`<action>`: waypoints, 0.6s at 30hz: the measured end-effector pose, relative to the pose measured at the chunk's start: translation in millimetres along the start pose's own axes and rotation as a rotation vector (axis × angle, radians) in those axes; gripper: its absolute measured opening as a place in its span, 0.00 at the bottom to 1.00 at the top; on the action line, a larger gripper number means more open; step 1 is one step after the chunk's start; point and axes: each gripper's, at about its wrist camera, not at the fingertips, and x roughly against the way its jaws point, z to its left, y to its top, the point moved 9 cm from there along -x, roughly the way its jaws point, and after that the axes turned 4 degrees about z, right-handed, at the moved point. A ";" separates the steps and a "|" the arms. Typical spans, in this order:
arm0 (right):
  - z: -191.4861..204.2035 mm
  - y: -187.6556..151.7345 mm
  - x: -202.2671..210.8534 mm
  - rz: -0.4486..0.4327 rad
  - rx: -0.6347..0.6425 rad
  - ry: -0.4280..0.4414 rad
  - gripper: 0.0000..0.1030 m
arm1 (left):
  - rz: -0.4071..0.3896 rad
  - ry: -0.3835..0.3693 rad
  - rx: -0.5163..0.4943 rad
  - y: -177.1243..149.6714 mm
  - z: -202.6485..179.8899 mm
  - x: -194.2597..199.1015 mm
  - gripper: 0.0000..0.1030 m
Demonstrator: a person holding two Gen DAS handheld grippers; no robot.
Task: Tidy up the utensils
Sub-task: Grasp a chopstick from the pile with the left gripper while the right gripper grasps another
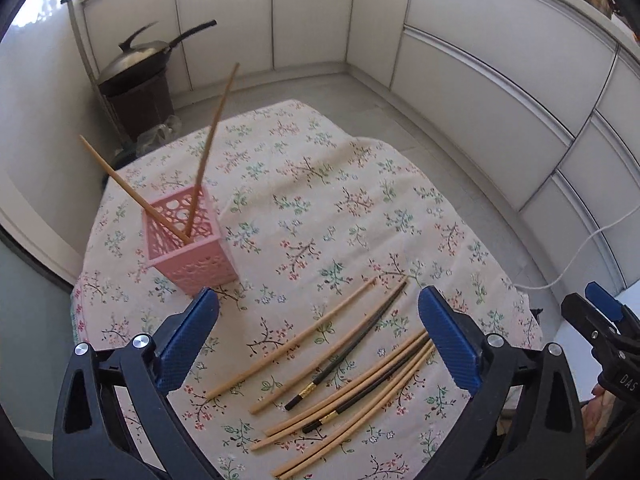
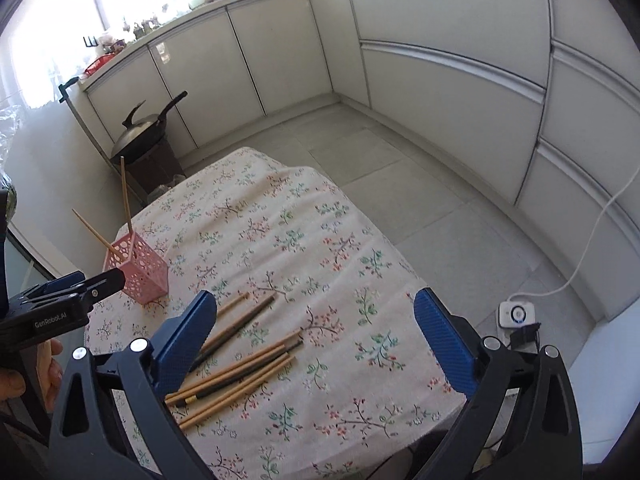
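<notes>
A pink perforated holder [image 1: 188, 240] stands on the floral tablecloth [image 1: 320, 184] and holds two wooden chopsticks [image 1: 212, 136] that lean apart. Several loose wooden and black chopsticks [image 1: 340, 376] lie on the cloth in front of it. My left gripper [image 1: 318, 340] is open and empty, above the loose chopsticks, just short of the holder. My right gripper [image 2: 316, 340] is open and empty above the cloth, with the loose chopsticks [image 2: 240, 368] by its left finger. The holder [image 2: 136, 272] shows at the left of the right wrist view, behind the left gripper's finger [image 2: 92, 284].
A wok on a dark stand [image 1: 140, 80] is beyond the table's far left corner. White cabinets [image 1: 480, 80] line the walls. A white cable and a plug unit [image 2: 516, 314] lie on the tiled floor at the right.
</notes>
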 end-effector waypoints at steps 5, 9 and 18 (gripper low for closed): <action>-15.4 -26.4 -17.4 0.131 -0.055 0.016 0.93 | 0.159 -0.056 -0.043 -13.9 -14.6 -42.6 0.93; -21.0 -32.5 -23.4 0.155 -0.071 0.015 0.93 | 0.240 -0.026 -0.095 -13.4 -23.6 -80.9 0.93; -42.2 -44.4 -45.4 0.258 -0.155 0.032 0.93 | 0.377 0.035 -0.131 -10.5 -26.4 -155.0 0.52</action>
